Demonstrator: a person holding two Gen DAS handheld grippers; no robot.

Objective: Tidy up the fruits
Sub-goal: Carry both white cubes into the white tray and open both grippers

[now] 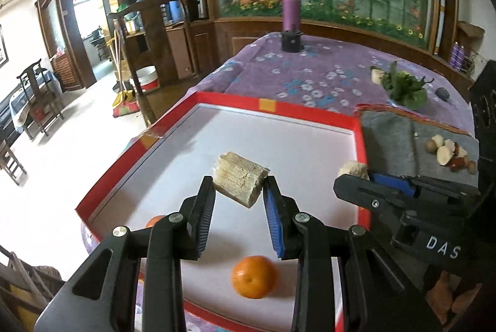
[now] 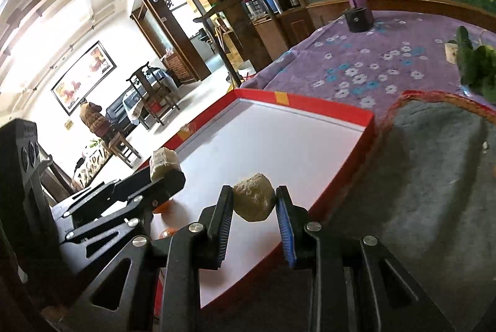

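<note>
Left gripper [image 1: 238, 192] has its fingers [image 1: 204, 208] pinching a pale fibrous chunk [image 1: 238, 180], blocky, cut ends showing, held above the white floor of the red-rimmed tray [image 1: 279, 105]. Right gripper [image 2: 254, 201] pinches a second pale chunk [image 2: 253, 197], rounder and lumpy, over the near right part of the same tray, close to its right rim. Both pieces are clamped between blue pads, clear of the tray floor.

From the left wrist view, the right gripper comes in from the right, its chunk just at the tray's right rim. From the right wrist view, the left gripper sits at the left with its chunk over the tray's left side.

One orange [image 1: 254, 276] lies on the tray floor near the camera, under the left gripper's fingers. A second orange [image 1: 155, 220] shows partly behind the left finger, near the tray's left rim.

Right of the tray, a grey cloth [image 1: 390, 133] lies on the surface, carrying a small cluster of nuts and pale pieces [image 1: 446, 150] at its right side. Farther back, leafy greens [image 1: 403, 84] sit on the purple flowered tablecloth [image 1: 310, 68]. A purple bottle [image 1: 290, 6] stands at the far end, behind a small black holder [image 1: 291, 40].
</note>
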